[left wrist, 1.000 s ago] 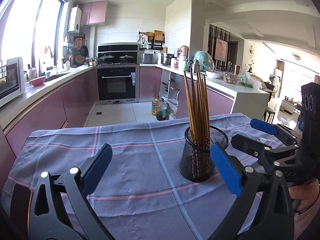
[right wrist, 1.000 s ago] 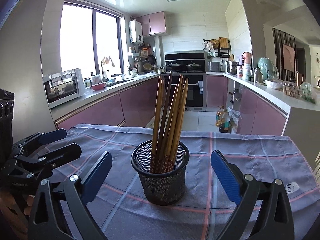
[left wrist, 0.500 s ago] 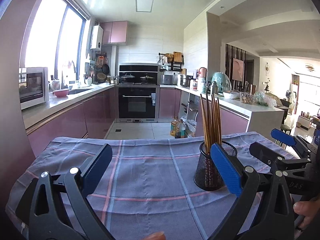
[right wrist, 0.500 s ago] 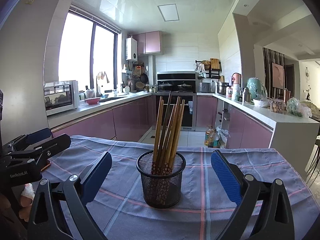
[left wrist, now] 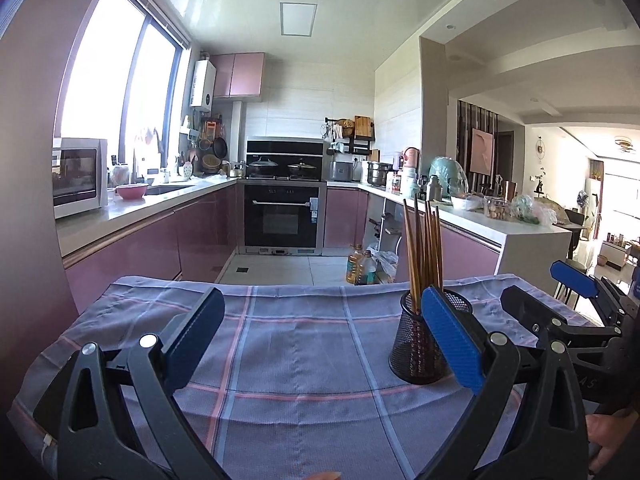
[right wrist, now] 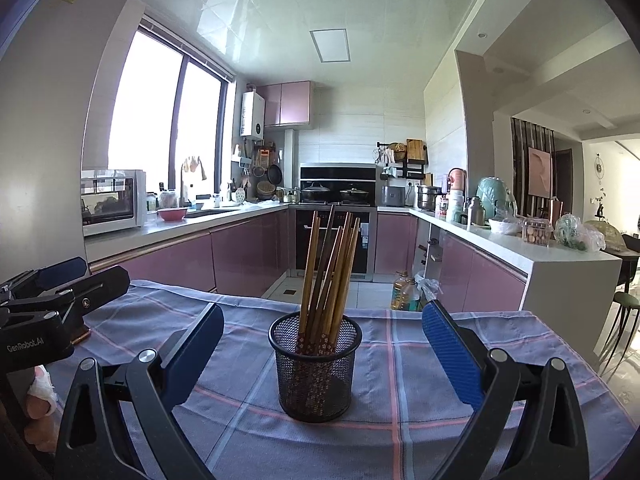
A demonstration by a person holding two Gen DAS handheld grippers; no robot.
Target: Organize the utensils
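Kitchen counters with pink cabinets [right wrist: 240, 256] run along both sides of the background, with a black oven [left wrist: 282, 216] at the far end; nearer, a blue checked cloth [right wrist: 400, 424] covers the table; on that cloth stands a black mesh cup [right wrist: 315, 364], upright, holding a bunch of wooden chopsticks [right wrist: 330, 272] that lean slightly apart and rise well above its rim.

From the right gripper [right wrist: 320, 352], the cup sits straight ahead, centred between its two blue pads [right wrist: 450, 356] and a little beyond their tips; the pads stand wide apart, released, touching nothing. From the left gripper [left wrist: 320, 344], the same cup [left wrist: 416, 344] lies ahead and to the right, partly hidden behind the right-hand pad [left wrist: 450, 344]; whether that pad touches the cup I cannot tell; the chopsticks [left wrist: 424, 256] stick up above it; this gripper also stands spread wide, grasping nothing.

Each tool shows in the other's view: the right gripper [left wrist: 568, 308] at the far right of the left view, beyond the cup; the left gripper [right wrist: 68, 288] at the far left of the right view, over the cloth's edge.

Further out, a white microwave [right wrist: 114, 200] and a pink bowl [right wrist: 172, 213] sit on the left counter; oil bottles [right wrist: 404, 290] stand on the floor beyond the table.
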